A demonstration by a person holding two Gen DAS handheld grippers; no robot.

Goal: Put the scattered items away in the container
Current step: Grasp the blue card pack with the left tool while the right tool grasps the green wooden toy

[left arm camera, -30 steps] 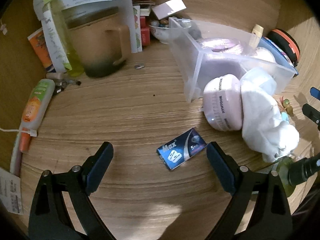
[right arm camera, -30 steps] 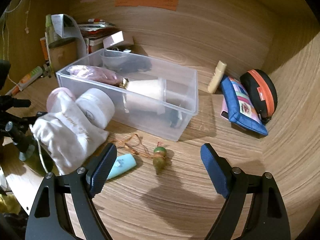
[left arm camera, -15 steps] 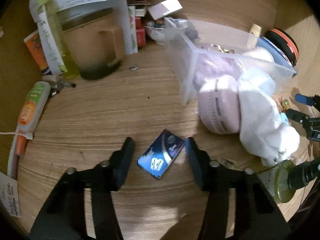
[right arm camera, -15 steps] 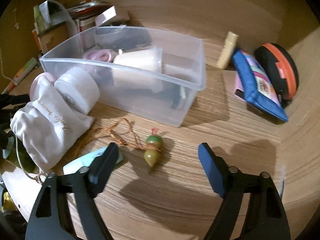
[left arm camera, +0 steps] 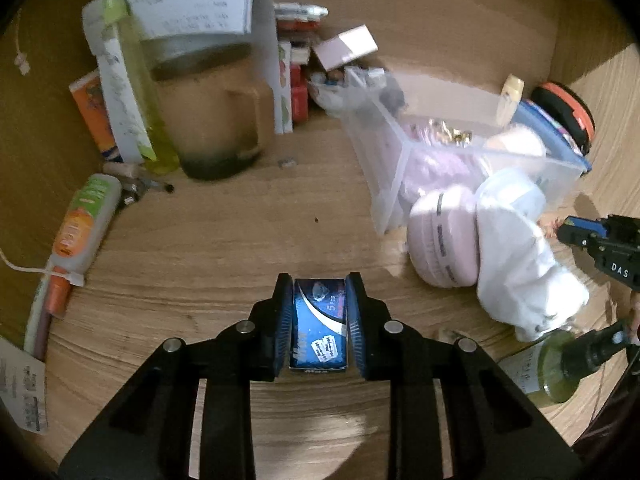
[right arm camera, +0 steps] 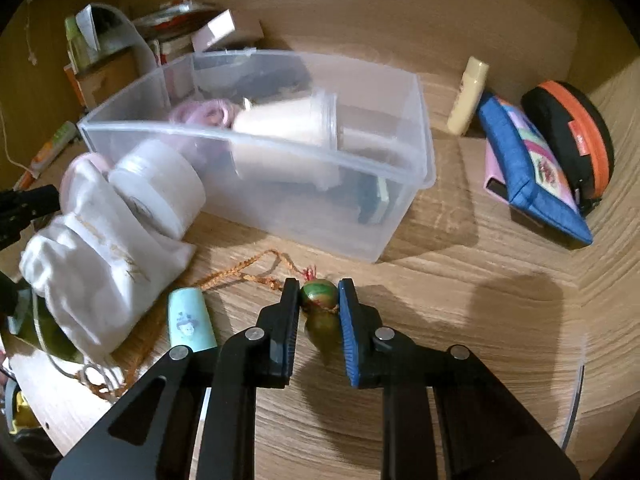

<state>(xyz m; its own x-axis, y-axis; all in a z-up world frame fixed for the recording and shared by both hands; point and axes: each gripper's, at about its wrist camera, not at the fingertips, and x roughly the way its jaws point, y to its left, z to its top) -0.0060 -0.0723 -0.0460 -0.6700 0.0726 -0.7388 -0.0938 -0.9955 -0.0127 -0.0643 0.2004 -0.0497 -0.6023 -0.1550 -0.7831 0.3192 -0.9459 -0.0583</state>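
My left gripper is shut on a small blue blade box just above the wooden table. My right gripper is shut on a green gourd charm whose orange cord trails left on the table. The clear plastic container stands ahead with a white cup and pink items inside; it also shows in the left wrist view. A white cloth pouch, a white jar and a pale blue tube lie beside the container.
A blue pouch, an orange-black case and a cream tube lie to the right. A brown jug, a yellow bottle, an orange tube and a green bottle crowd the left view.
Both grippers moved down and closed: the left on the blue box, which turned lengthwise between the fingers, the right on the gourd charm.
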